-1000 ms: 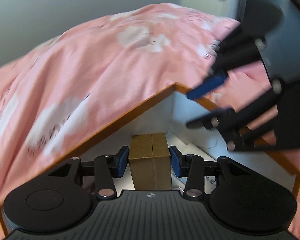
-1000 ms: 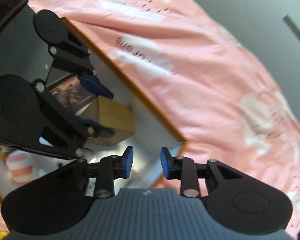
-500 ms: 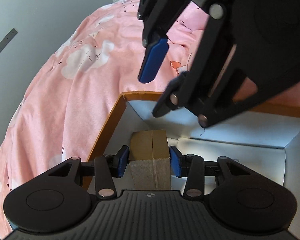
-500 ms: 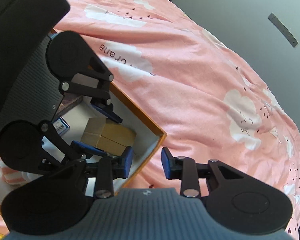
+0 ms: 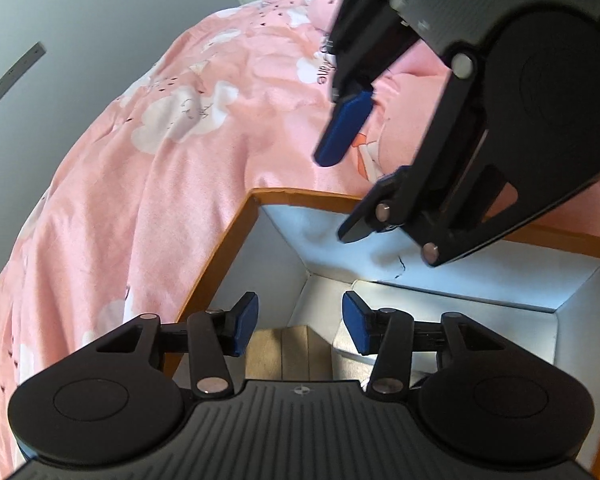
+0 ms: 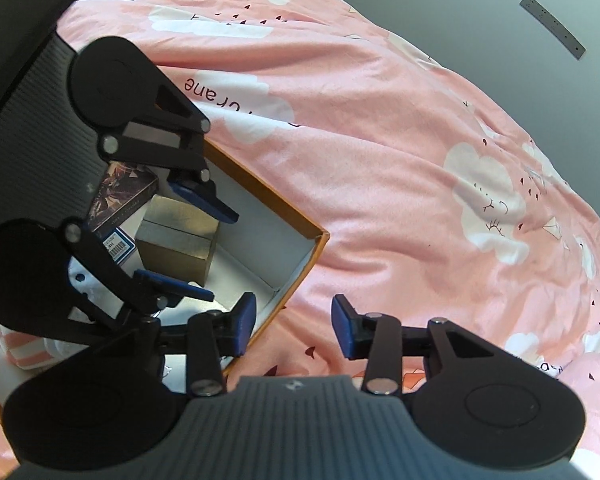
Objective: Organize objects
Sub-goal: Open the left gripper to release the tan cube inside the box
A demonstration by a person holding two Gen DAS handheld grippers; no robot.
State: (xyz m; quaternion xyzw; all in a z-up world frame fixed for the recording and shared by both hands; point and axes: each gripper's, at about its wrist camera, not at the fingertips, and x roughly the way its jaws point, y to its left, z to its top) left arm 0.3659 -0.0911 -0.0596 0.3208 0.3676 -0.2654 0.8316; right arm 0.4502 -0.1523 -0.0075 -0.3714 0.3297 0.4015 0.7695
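Note:
A small gold cardboard box (image 5: 288,354) (image 6: 176,240) rests inside an orange-rimmed storage box (image 5: 228,248) (image 6: 300,268) with white walls, near its corner. My left gripper (image 5: 300,326) (image 6: 192,244) straddles the gold box with its jaws opening; the blue pads stand clear of the box's sides. My right gripper (image 6: 294,328) (image 5: 352,178) hovers over the corner rim of the storage box with its jaws opening too and nothing between them.
The storage box lies on a pink quilt (image 6: 380,160) with white clouds. Inside it are also a dark picture-printed card box (image 6: 124,196), a barcode label (image 6: 118,248) and a pink-striped white plush (image 6: 20,344). A grey wall (image 5: 80,20) stands behind.
The left pads, pressed on the gold box before, have come off it and spread. The left view has rolled. The right jaws have widened and that gripper has sunk a little.

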